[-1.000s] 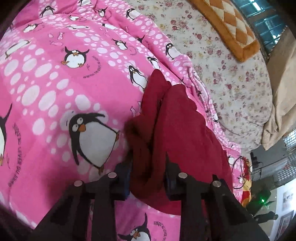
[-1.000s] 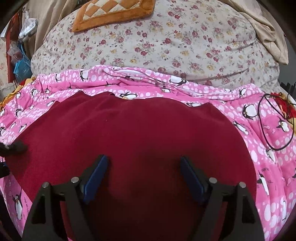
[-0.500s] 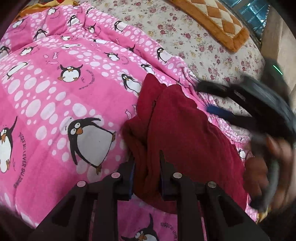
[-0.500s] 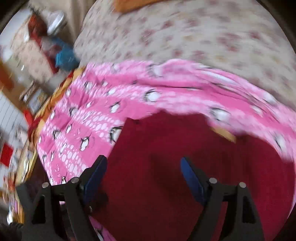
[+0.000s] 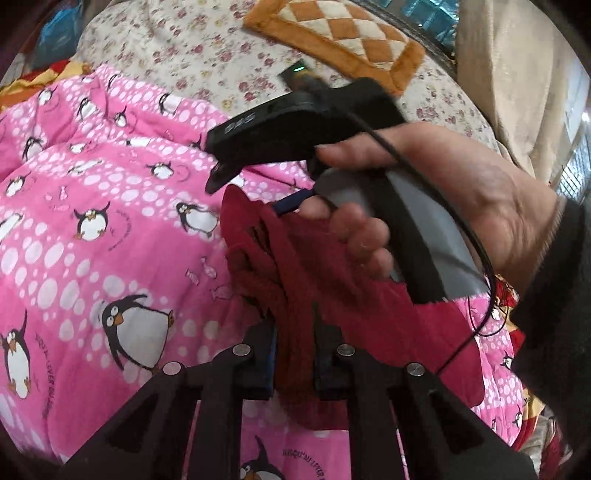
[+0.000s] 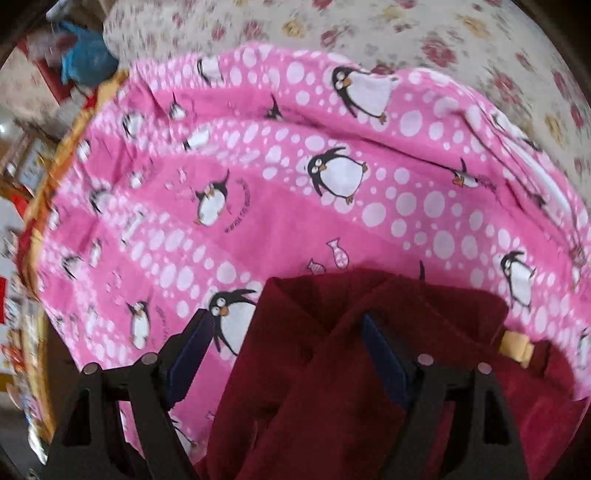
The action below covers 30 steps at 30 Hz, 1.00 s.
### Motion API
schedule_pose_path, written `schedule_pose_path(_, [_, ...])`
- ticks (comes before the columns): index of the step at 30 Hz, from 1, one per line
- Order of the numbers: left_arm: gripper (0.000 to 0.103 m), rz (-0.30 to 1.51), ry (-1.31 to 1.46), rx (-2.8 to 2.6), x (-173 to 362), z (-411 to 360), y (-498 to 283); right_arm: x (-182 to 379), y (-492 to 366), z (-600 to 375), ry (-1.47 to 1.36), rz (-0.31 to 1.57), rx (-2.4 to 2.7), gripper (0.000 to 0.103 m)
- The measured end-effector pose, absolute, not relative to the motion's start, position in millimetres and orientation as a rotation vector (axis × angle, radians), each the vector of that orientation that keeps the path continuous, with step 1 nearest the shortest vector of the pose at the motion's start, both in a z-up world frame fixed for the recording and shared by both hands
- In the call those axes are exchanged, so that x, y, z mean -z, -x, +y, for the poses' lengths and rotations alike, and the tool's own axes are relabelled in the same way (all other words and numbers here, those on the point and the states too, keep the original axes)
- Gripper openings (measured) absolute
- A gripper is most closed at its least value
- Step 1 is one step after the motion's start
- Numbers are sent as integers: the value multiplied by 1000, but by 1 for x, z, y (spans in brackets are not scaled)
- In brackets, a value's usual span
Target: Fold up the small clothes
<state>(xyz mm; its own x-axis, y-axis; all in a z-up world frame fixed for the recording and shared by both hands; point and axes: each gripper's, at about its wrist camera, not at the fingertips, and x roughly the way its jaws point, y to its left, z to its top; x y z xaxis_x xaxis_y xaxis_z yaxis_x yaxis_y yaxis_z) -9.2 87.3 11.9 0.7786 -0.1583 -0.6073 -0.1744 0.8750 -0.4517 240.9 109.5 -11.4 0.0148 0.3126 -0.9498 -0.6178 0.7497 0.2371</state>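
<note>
The left tool point(image 5: 293, 354) is clenched on a bunched edge of the dark red garment point(image 5: 354, 306), which lies on the pink penguin blanket point(image 5: 110, 221). At two o'clock, a hand point(image 5: 443, 206) carries the right tool point(image 6: 284, 347), jaws spread wide over the garment's folded corner.

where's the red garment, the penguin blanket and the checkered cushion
red garment point(image 5: 332, 273), left wrist view, on its bunched folds
penguin blanket point(image 5: 110, 184), left wrist view, on bare pink fabric
checkered cushion point(image 5: 332, 33), left wrist view, on its checked middle
</note>
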Motion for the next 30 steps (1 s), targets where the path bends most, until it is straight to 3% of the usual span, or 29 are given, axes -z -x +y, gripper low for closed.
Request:
schedule_pose_path(10, [0,649,458,19,-19,78,11,26,-237,133,579,1389,-592,82])
schedule_pose_path(14, [0,633,472,33,-21,82,12,16,-246,113,465,1391,-598,31])
schedule_pose_path(17, [0,585,521,100,-26,84,17,-6,-250,83,320,1357,-665,18])
schedule_pose_path(25, [0,528,470,320,-43,48,25,-64,-244,-37,-25,1254,-729,15])
schedule_pose_path(30, [0,546,471,394,-54,15,19,-77,-239,-103,-71,1224,-695,15])
